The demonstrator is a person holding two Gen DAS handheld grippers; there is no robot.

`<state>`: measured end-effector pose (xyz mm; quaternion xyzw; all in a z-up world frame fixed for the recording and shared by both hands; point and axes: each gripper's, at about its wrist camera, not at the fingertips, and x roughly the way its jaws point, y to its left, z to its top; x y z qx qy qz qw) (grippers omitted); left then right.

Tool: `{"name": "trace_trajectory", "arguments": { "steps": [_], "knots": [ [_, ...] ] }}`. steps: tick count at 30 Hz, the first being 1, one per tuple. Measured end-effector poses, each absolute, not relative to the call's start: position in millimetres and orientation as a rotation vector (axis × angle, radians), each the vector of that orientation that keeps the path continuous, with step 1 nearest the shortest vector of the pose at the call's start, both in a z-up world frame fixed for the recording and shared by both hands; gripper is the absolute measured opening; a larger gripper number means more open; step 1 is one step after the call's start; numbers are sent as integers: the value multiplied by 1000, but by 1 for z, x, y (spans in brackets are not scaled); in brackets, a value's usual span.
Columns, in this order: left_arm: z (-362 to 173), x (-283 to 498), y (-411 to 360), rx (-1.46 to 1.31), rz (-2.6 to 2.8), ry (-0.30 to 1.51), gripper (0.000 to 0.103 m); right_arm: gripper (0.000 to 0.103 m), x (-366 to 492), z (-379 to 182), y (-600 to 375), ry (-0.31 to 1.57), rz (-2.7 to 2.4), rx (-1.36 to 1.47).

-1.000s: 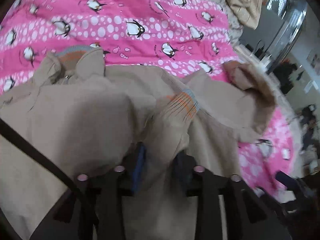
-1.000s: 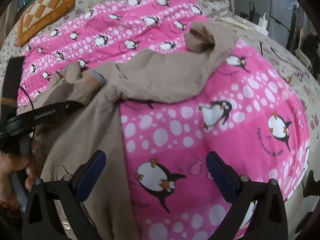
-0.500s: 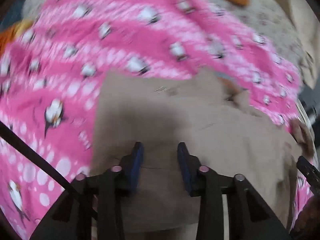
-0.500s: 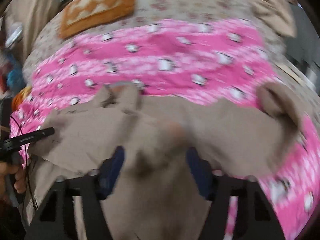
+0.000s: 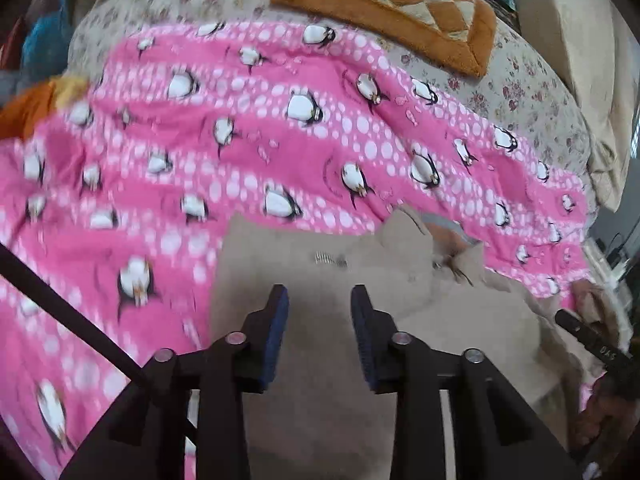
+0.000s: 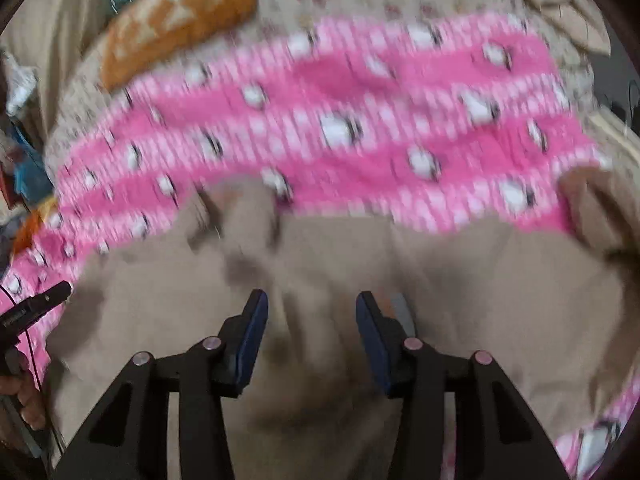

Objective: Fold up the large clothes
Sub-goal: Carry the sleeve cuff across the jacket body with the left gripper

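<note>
As we look along the left gripper (image 5: 319,300), its two blue-padded fingers (image 5: 277,320) are spread apart with nothing between them, hovering over a beige garment (image 5: 320,360). That garment fills the lower middle, from six o'clock out to three o'clock, lying on a pink penguin blanket (image 5: 280,140). Its collar (image 5: 444,236) sits at about two o'clock. At twelve o'clock we see an orange diamond-patterned cushion (image 5: 400,4) on a floral sheet (image 5: 532,92).

Through the right wrist camera, which is blurred, our right gripper (image 6: 312,308) is also spread, gripping nothing, above the same beige garment (image 6: 460,300). The cloth spans from nine o'clock to three o'clock, where a sleeve end (image 6: 596,208) curls up. Pink blanket (image 6: 340,100) lies beyond, and the cushion (image 6: 176,20) is at eleven o'clock. At nine o'clock, the other gripper's black tip (image 6: 38,306) pokes in.
</note>
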<state>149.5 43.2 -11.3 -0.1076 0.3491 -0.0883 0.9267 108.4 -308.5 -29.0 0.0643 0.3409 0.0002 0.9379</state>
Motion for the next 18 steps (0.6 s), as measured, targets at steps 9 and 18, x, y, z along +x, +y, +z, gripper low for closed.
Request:
{"name": "trace_trajectory", "arguments": {
  "steps": [9, 18],
  "knots": [
    [-61, 181, 42, -226, -144, 931, 21, 52, 146, -77, -303, 893, -27, 33],
    [-44, 167, 27, -236, -178, 920, 32, 65, 105, -7, -333, 723, -41, 47]
  ]
}}
